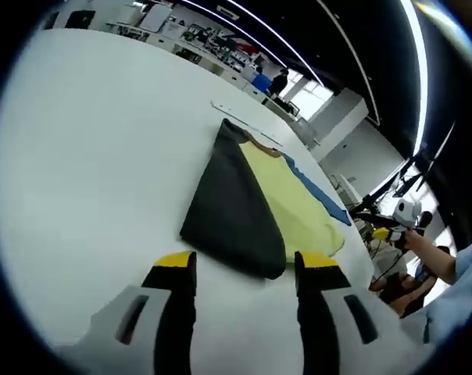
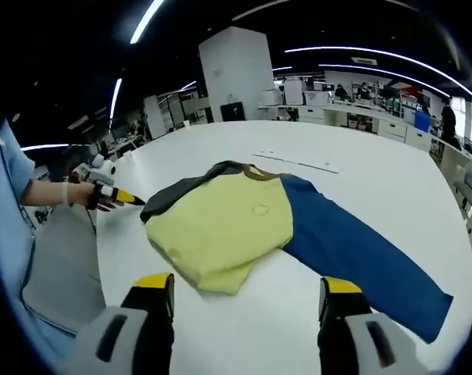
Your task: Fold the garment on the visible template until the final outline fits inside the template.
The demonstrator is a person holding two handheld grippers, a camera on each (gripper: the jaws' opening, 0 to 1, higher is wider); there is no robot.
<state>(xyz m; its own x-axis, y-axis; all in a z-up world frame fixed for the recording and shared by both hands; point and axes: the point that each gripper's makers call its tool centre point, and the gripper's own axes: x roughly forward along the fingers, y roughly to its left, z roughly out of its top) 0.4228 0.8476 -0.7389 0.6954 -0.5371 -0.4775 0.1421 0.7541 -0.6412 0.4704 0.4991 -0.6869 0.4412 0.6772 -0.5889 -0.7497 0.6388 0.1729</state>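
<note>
A long-sleeved shirt lies flat on the white table [image 2: 353, 183]. Its body is yellow [image 2: 220, 226], one sleeve is blue [image 2: 353, 250] and stretched out, and the dark grey sleeve [image 1: 228, 203] lies folded along the body's side. My left gripper [image 1: 245, 269] is open just short of the grey sleeve's near corner, gripping nothing. My right gripper [image 2: 248, 291] is open in front of the yellow hem, its jaws wide apart. In the right gripper view the left gripper [image 2: 119, 195] is held in a hand beside the grey sleeve [image 2: 177, 194]. The right gripper [image 1: 392, 230] appears at the table's far edge.
A thin pale strip [image 2: 298, 162] lies on the table beyond the collar, also seen as a strip [image 1: 244, 117] in the left gripper view. A person's light blue sleeve [image 2: 5, 226] is at the table edge. Desks and people stand far behind.
</note>
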